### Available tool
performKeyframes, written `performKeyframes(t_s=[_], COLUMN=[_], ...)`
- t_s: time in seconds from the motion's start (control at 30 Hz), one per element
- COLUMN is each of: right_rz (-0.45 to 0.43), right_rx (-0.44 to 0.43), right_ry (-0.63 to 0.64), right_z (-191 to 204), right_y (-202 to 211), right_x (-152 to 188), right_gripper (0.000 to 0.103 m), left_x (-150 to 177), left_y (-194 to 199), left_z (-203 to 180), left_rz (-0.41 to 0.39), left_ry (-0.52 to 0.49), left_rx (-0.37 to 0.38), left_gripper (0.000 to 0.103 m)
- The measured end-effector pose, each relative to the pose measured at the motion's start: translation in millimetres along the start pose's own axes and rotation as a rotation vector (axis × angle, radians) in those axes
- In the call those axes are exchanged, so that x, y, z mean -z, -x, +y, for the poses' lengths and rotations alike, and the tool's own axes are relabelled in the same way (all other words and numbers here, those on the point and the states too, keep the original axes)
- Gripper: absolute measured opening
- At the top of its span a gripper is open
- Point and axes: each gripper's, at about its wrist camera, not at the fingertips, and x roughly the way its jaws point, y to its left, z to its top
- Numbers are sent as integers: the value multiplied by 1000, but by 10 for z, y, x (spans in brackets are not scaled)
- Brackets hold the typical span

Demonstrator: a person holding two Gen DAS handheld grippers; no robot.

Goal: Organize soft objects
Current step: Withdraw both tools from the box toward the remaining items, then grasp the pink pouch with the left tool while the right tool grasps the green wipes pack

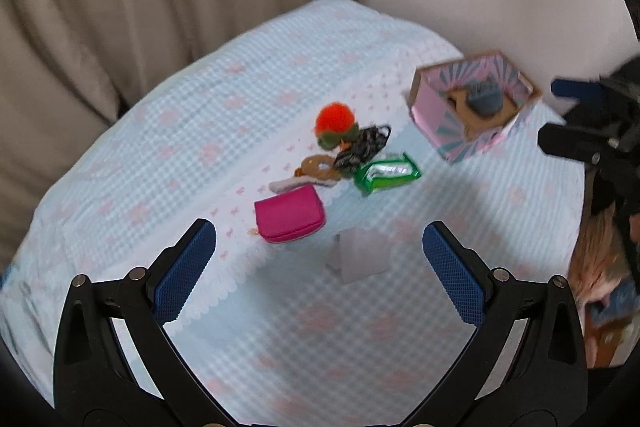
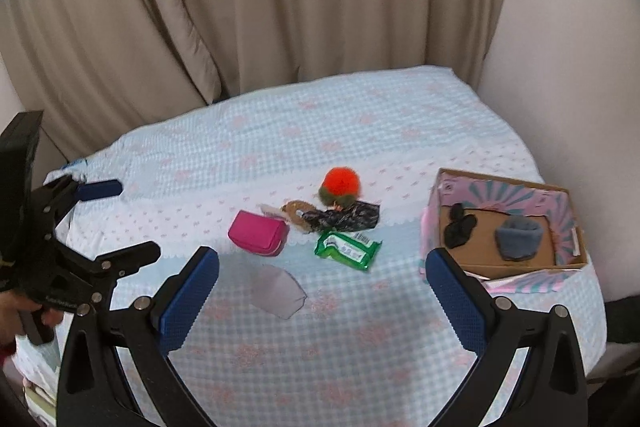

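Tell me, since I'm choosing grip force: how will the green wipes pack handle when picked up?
The green wipes pack has glossy, crinkled film, so it is probably slippery. It looks flat and soft, so likely floppy and light. It lies apart from the pink pouch, leaving room for the jaws.

On the bed, a cluster lies at centre: pouch to the left, wipes packet to the right, pompom behind both. A flat cloth piece lies before the pouch. The box stands well right, holding two small items.
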Motion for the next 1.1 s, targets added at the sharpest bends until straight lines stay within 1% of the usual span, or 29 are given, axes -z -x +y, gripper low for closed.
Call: performKeyframes(t_s=[0.17,0.37,0.4,0.6,0.67,0.77,0.87,0.93,0.97,1.03,1.07,1.1], right_rz=[48,119,137,212,235,273,300,321,335,353,363,376], right_rx=[-10,-18,-20,-32,-37,-42,-53,-59,-61,-68,-71,-74], right_ry=[24,53,55,64,78,146,193,226,247,270,284,299], right_z=[-87,-279,-315,-493,-518,-517,-492,-480,-474,-467,-467,-466], right_y=[-455,-1160,-1319,-1957,-2115,-2384,-2584,-2710,-2787,-2887,-2935,-2985], right_x=[16,91,122,248,265,285,284,282,282,285,287,291], right_gripper=[103,103,103,103,103,103,103,103,103,103,103,103], left_x=[9,15,13,24,52,120,178,193,195,224,243,257], left_y=[-627,-1427,-1548,-2260,-2387,-2564,-2664,-2718,-2736,-2782,-2813,-2835], left_z=[145,217,232,334,315,272,205,178,173,151,132,118], left_rz=[60,139,149,235,256,290,295,297,301,311,316,318], left_ry=[-91,-232,-246,-342,-376,-432,-496,-513,-519,-553,-575,-590], left_rx=[53,101,112,197,209,234,229,232,236,225,212,200], left_gripper=[103,103,103,103,102,102,102,101,100,94,88,85])
